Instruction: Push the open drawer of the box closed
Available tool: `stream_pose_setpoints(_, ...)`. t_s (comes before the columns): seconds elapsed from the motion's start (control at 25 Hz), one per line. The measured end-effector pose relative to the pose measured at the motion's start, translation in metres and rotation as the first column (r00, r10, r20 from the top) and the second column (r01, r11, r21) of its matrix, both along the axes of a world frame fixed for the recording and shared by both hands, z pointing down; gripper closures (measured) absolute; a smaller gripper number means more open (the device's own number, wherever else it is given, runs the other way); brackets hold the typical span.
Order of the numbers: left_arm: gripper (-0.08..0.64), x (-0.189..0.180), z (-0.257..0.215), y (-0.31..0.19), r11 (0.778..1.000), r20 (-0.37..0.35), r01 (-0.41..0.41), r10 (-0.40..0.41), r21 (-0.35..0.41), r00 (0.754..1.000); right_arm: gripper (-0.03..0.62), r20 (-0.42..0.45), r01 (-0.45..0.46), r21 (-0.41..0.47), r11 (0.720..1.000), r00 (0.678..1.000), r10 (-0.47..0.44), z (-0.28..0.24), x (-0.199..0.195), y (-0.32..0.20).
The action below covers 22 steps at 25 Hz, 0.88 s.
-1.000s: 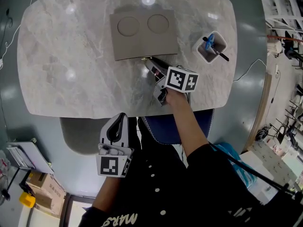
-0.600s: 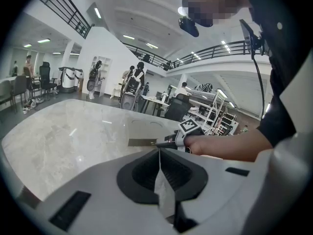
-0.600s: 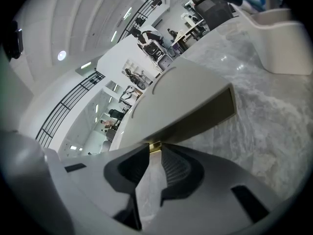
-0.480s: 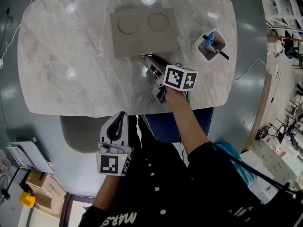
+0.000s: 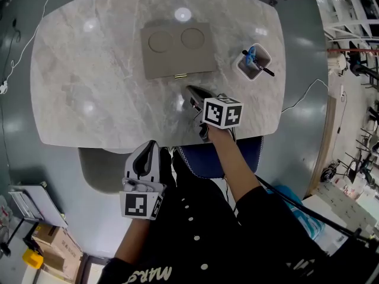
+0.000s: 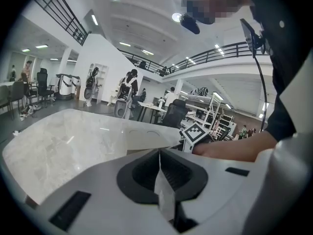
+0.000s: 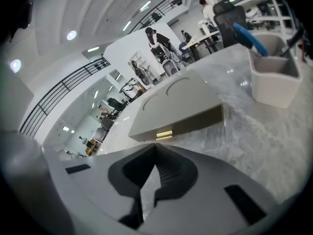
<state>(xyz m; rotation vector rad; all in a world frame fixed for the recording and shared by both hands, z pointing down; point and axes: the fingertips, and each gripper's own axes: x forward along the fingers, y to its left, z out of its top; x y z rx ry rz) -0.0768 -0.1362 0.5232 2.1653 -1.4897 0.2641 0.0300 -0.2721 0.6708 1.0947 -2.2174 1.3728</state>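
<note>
The flat beige box (image 5: 177, 49) lies on the marble table (image 5: 89, 70), two round hollows in its lid. Its drawer front sits flush, and a small gold handle (image 5: 181, 75) shows on the near side. My right gripper (image 5: 190, 91) is shut and empty, its tip a short gap in front of that handle. In the right gripper view the box (image 7: 176, 109) and handle (image 7: 164, 134) lie just beyond the shut right gripper (image 7: 155, 148). My left gripper (image 5: 150, 147) is shut, held off the table's near edge by my body. In its own view the left gripper (image 6: 159, 153) holds nothing.
A white pen cup (image 5: 254, 61) with a blue and a black pen stands right of the box, also close at the right gripper view's right as the cup (image 7: 274, 80). A blue chair seat (image 5: 207, 158) is under the near edge. A cable (image 5: 302, 96) runs off the table's right side.
My right gripper, which was touching the box's front by the handle, has drawn back toward me, leaving a gap. The drawer front now looks flush. The left gripper has not moved.
</note>
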Motion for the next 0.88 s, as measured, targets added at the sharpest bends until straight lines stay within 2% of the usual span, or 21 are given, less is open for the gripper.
stream_pose_setpoints(0.28, 0.543, 0.004, -0.021, -0.006, 0.998, -0.001, -0.020, 0.020, 0.054, 1.000, 0.594, -0.090, 0.097, 0.167, 0.981, 0.993, -0.083, -0.055, 0.000, 0.007)
stream_pose_setpoints(0.48, 0.543, 0.008, -0.045, -0.009, 0.992, -0.003, -0.040, 0.041, 0.116, 0.999, 0.595, -0.226, 0.169, 0.304, 0.938, 0.969, -0.101, -0.101, 0.008, 0.018)
stream_pose_setpoints(0.68, 0.543, 0.007, -0.072, -0.010, 0.982, -0.005, -0.053, 0.055, 0.182, 0.998, 0.595, -0.237, 0.123, 0.389, 0.913, 0.971, -0.030, -0.148, 0.021, 0.031)
stream_pose_setpoints(0.88, 0.543, 0.006, -0.098, -0.013, 0.967, -0.007, -0.058, 0.061, 0.248, 0.998, 0.595, -0.207, 0.070, 0.509, 0.858, 0.977, 0.043, -0.202, 0.035, 0.046)
